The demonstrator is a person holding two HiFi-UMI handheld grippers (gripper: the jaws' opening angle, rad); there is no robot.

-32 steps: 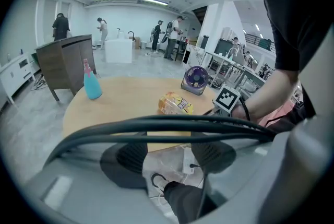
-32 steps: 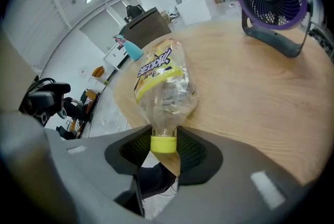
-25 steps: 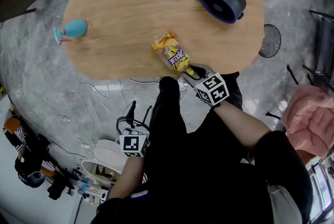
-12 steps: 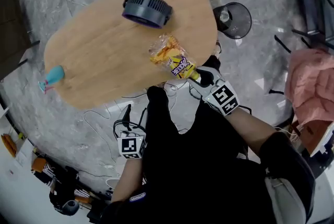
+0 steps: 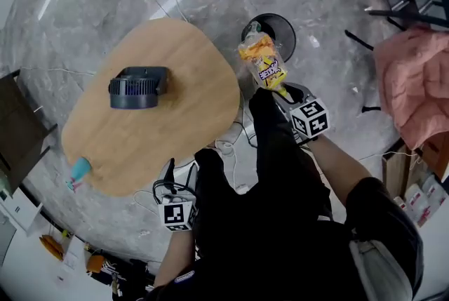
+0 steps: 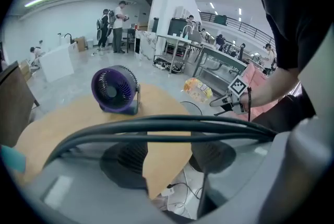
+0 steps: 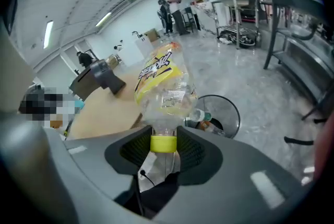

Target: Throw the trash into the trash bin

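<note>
A crushed clear bottle (image 5: pixel 261 62) with a yellow label hangs in the air, neck toward me. My right gripper (image 5: pixel 284 92) is shut on its yellow-capped neck. In the right gripper view the cap sits between the pads (image 7: pixel 136 150) and the bottle (image 7: pixel 162 90) rises above them. The black mesh trash bin (image 5: pixel 286 31) stands on the floor just beyond the bottle, with other bottles inside (image 7: pixel 206 119). My left gripper (image 6: pixel 169 157) hangs low at my side, open and empty; only its marker cube (image 5: pixel 177 214) shows in the head view.
An oval wooden table (image 5: pixel 168 138) stands left of the bin, carrying a purple fan (image 5: pixel 137 88) and a blue object (image 5: pixel 79 172). Cables (image 5: pixel 226 149) lie under the table edge. A pink cloth (image 5: pixel 414 82) is at the right. Black cables (image 6: pixel 156 125) cross the left gripper view.
The right gripper has carried the bottle from over the table's near edge out past its end to the trash bin. My view has swung right, and the left gripper has swung along.
</note>
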